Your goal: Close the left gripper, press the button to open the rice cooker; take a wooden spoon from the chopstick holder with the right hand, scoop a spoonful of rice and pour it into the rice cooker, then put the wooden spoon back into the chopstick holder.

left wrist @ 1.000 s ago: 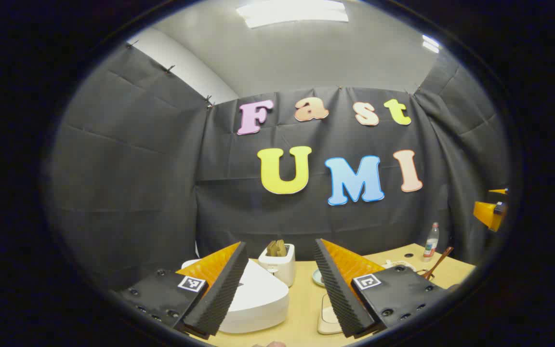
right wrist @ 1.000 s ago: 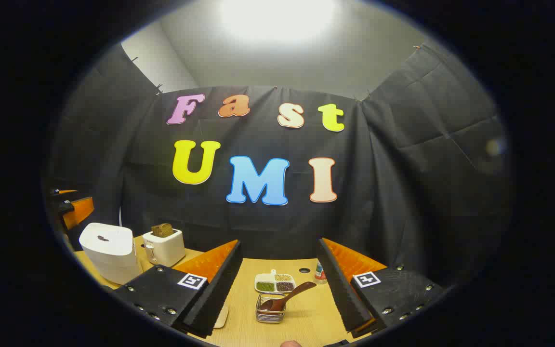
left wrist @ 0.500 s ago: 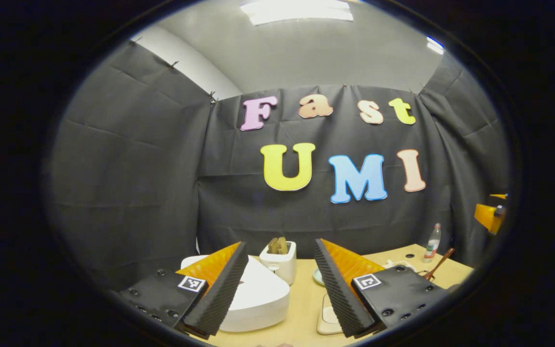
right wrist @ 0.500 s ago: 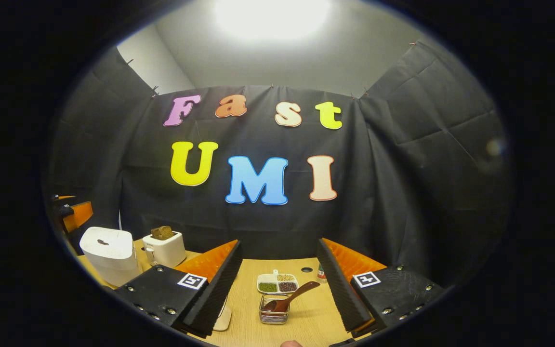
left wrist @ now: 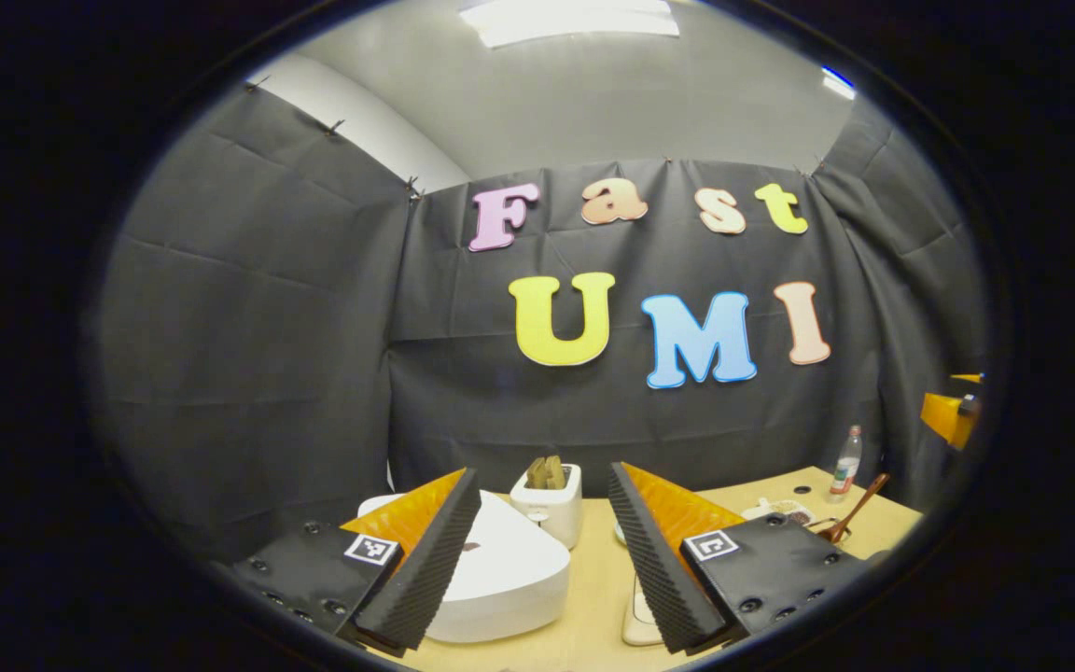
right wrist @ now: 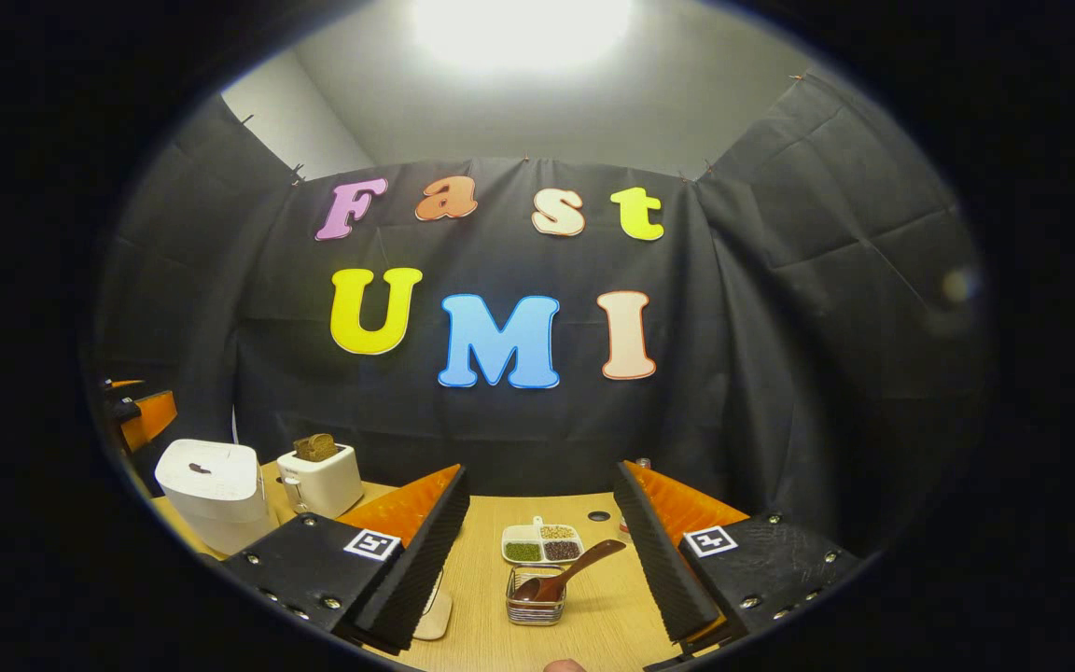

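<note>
Pale wood-grain tabletop (right wrist: 491, 597), left to right: smooth white rounded rice cooker (right wrist: 216, 485), lid down; boxy toaster (right wrist: 318, 481); wire chopstick holder (right wrist: 536, 597) cradling dark wooden spoon (right wrist: 561, 574). Left gripper (left wrist: 542, 551) and right gripper (right wrist: 537, 555) both spread wide, ridged pads gripping nothing.

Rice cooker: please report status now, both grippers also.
Left gripper open, above closed rice cooker. Right gripper open, holding nothing. Wooden spoon resting in chopstick holder. Nothing in the way.
</note>
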A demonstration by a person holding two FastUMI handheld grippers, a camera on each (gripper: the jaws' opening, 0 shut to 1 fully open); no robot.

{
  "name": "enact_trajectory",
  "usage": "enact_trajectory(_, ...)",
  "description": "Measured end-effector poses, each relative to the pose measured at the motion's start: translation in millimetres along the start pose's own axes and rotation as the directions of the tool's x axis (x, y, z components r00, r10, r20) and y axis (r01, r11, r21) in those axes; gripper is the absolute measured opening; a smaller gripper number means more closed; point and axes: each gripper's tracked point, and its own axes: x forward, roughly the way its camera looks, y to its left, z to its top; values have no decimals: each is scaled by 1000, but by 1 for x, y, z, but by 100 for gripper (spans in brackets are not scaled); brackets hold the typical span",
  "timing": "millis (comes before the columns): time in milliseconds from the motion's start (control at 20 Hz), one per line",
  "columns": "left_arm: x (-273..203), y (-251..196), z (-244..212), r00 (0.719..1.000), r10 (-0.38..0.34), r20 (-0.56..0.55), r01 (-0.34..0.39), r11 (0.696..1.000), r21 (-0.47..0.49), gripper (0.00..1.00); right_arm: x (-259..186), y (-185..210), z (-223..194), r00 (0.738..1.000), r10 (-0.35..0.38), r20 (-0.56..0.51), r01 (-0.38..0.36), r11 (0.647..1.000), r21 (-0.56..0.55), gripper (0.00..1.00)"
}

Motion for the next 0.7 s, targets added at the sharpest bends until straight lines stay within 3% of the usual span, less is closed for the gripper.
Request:
enact_trajectory(200,0,-1,2,1000,-4,-3,4,1000,11,98,1,-3,-2,1000,-3,-2,3,1000,4,95)
enact_trajectory(500,3,-2,2,1000,-10,-12,10,1000,-3,56,4,-2,-4,1000,1,-6,-1,1000,1,95)
enact_trajectory(550,6,0,3,1000,-8,-11,8,1000,-3,58,5,-2,-4,1000,2,-5,-2,1000,-2,95)
enact_trajectory(600,5,-4,2,1000,-22,-15,22,1000,-8,51,5,-2,-4,1000,5,-6,-5,1000,-5,95)
enact_trajectory(700,7,-12,-3,998,-59,-31,59,998,-21,46,7,0,-4,1000,9,-7,-9,1000,-9,95)
